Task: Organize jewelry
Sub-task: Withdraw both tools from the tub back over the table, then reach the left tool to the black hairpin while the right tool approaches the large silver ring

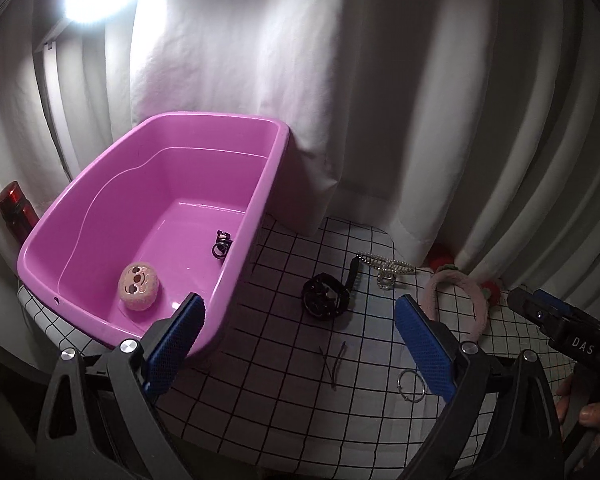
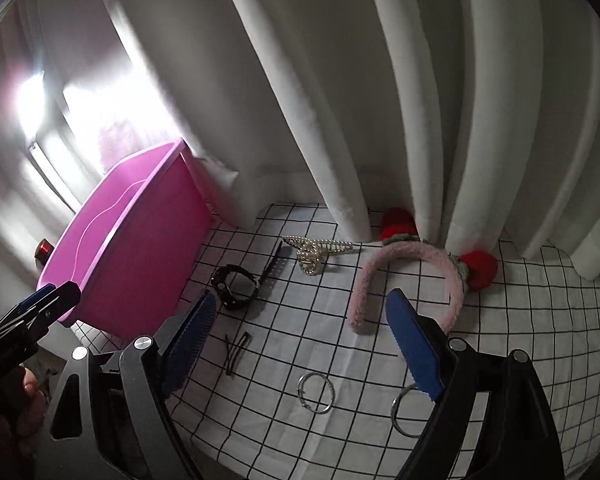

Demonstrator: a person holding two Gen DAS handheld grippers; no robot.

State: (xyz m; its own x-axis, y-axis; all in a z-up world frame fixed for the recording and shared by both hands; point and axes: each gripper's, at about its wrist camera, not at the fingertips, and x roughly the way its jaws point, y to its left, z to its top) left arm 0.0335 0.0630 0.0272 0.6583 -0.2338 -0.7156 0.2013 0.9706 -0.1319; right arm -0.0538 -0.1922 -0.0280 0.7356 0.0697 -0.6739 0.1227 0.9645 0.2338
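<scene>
- Blue-padded fingers of the left gripper (image 1: 297, 334) stand spread wide with nothing between them, hovering above the white black-gridded cloth surface (image 1: 283, 392).
- Blue-padded fingers of the right gripper (image 2: 302, 332) are likewise spread and empty.
- Between the right fingers, at 6 o'clock, lies a silver metal ring (image 2: 316, 393); a second silver ring (image 2: 410, 412) lies partly under the right-hand finger.
- Dark hairpins (image 2: 235, 352) lie at 8 o'clock.
- Black strapped watch (image 2: 237, 286) sits at 11 o'clock, a pearl claw clip (image 2: 316, 254) at 12, and a fluffy pink headband with red pompoms (image 2: 412, 276) at 1.
- Glossy pink plastic tub (image 1: 171, 216) at 10 o'clock holds a small black clip (image 1: 221, 243) and a round beige plush (image 1: 139, 286).
</scene>
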